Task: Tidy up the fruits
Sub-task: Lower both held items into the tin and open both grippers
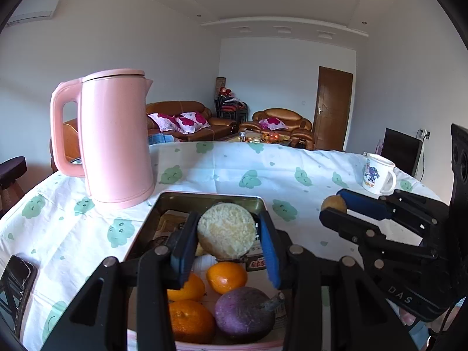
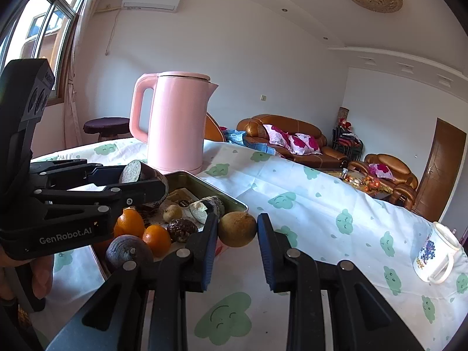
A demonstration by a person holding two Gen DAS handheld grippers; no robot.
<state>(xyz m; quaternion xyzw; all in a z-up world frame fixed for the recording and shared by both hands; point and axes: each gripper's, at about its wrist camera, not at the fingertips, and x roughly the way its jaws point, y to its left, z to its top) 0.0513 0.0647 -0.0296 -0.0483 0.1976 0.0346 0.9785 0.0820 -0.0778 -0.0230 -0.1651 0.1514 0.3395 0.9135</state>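
Over the tin tray (image 1: 163, 204), the left wrist view shows the left gripper (image 1: 225, 234) clamped on a cut half fruit (image 1: 225, 230) that hides the tray's middle; oranges (image 1: 226, 276) lie below. From the right wrist view, the right gripper (image 2: 237, 229) pinches a brown round fruit (image 2: 237, 229) just off the tray's near corner; whether it rests on the tablecloth (image 2: 307, 204) is unclear.

Left gripper (image 1: 226, 235), fingers level and pointing forward, jaws closed on a cut half fruit (image 1: 225, 230). Right gripper (image 2: 237, 229), alongside on the right, jaws clamped on a round brown fruit (image 2: 237, 229).
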